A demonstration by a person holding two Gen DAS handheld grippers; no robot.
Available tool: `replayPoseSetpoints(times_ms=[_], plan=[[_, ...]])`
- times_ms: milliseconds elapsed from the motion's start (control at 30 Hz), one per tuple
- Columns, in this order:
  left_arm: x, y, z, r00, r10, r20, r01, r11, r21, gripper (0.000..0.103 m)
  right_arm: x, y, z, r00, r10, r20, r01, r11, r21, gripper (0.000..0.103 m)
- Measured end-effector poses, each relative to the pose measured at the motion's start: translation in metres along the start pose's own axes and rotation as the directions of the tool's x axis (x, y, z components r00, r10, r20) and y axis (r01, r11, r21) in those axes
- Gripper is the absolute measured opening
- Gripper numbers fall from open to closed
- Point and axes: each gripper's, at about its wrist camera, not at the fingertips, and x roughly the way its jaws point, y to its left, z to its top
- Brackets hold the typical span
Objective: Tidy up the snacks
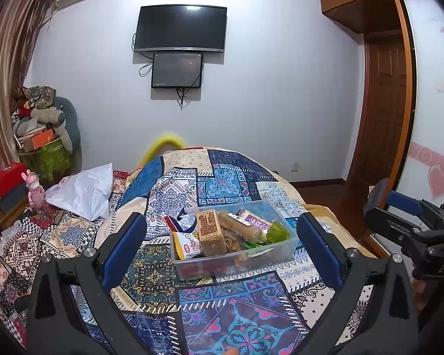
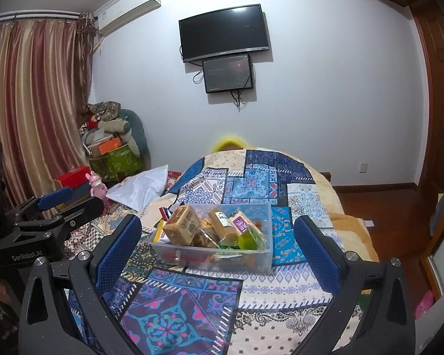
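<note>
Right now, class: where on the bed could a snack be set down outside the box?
Free: the patterned patchwork quilt between both open grippers and the clear plastic snack box, and beyond it. Crowded: inside the box, and by the white pillow.

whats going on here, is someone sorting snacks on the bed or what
A person holds a two-finger gripper in each hand over a bed with a patchwork quilt. Both the left gripper and the right gripper are open and empty, pointed at a clear plastic bin sitting on the quilt. The bin already holds the snacks: a brown block packet, a roll with a purple label, a green packet and others. Nothing is gripped right now.
</note>
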Motion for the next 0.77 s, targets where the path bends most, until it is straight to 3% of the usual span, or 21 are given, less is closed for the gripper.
replayPoseSetpoints(times_ms=[767], plan=[[-0.002, -0.0015, -0.0023, 1.0, -0.013, 0.002, 0.014, 1.0, -0.008, 0.103, 0.0033, -0.0009, 0.0006, 1.0, -0.006, -0.009, 0.006, 1.0, 0.003, 0.103]])
